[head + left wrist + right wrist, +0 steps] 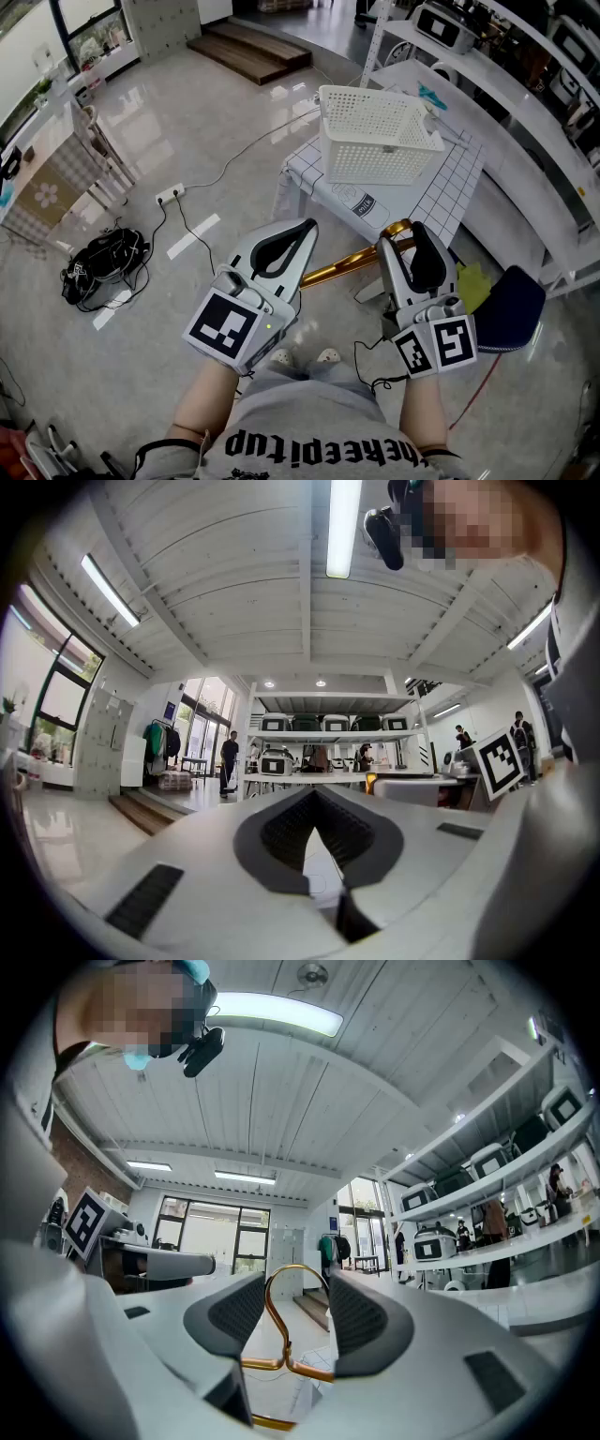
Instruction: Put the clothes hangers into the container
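Gold hanger [342, 265] loose in R gripper [295, 1283], basket [375, 155] ahead
L gripper [305, 230] clenched, empty. R jaws spread wide w/ hanger hook between pads, unpinched: could slip & drop short of basket on table [459, 187].

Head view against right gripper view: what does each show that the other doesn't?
Head view only: the basket, with nothing visible inside, and a black bag on the floor. Right gripper view only: the hook of the hanger standing between open jaws, and a ceiling light. Both: the gold hanger and the right hand-held gripper.
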`<action>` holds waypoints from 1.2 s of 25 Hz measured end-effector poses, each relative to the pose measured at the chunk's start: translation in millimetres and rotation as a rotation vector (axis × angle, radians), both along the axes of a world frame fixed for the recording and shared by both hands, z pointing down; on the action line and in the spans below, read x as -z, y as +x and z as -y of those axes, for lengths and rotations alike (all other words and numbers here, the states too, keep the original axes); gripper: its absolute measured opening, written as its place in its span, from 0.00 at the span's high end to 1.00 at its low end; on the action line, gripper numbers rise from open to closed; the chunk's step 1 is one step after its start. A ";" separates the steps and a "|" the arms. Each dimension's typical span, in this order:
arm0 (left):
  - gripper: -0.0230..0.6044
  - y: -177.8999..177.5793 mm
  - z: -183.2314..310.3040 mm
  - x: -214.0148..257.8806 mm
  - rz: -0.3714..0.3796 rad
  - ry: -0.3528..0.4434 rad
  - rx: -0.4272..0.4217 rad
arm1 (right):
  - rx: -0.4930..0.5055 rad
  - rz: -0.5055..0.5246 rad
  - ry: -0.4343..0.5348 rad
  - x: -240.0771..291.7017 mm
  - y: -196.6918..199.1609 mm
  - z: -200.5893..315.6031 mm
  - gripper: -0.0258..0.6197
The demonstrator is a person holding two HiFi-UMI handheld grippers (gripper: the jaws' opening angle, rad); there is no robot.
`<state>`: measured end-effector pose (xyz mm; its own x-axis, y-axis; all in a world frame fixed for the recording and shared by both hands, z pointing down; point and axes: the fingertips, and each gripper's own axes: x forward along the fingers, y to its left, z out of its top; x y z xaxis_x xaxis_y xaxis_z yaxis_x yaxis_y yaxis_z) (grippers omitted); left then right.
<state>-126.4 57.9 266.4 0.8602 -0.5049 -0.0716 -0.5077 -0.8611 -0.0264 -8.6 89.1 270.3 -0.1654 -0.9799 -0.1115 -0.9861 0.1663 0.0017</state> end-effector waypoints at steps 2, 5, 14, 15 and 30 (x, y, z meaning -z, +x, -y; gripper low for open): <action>0.94 -1.4 -1.0 0.8 -0.005 0.008 -0.004 | -0.001 -0.001 -0.001 0.6 -1.7 -1.3 0.61; 0.94 -2.3 -3.0 2.5 -0.008 0.007 -0.009 | -0.004 -0.005 0.001 2.4 -3.7 -3.3 0.61; 0.94 -3.5 -5.6 4.7 -0.012 0.007 -0.031 | -0.026 -0.009 0.006 5.5 -6.2 -7.8 0.61; 0.94 -4.1 -5.7 5.1 -0.013 0.008 -0.033 | -0.031 -0.009 0.005 5.4 -6.6 -8.0 0.61; 0.94 -23.7 -7.3 -7.5 -0.011 0.005 -0.083 | -0.200 0.004 0.015 0.1 9.6 -23.3 0.59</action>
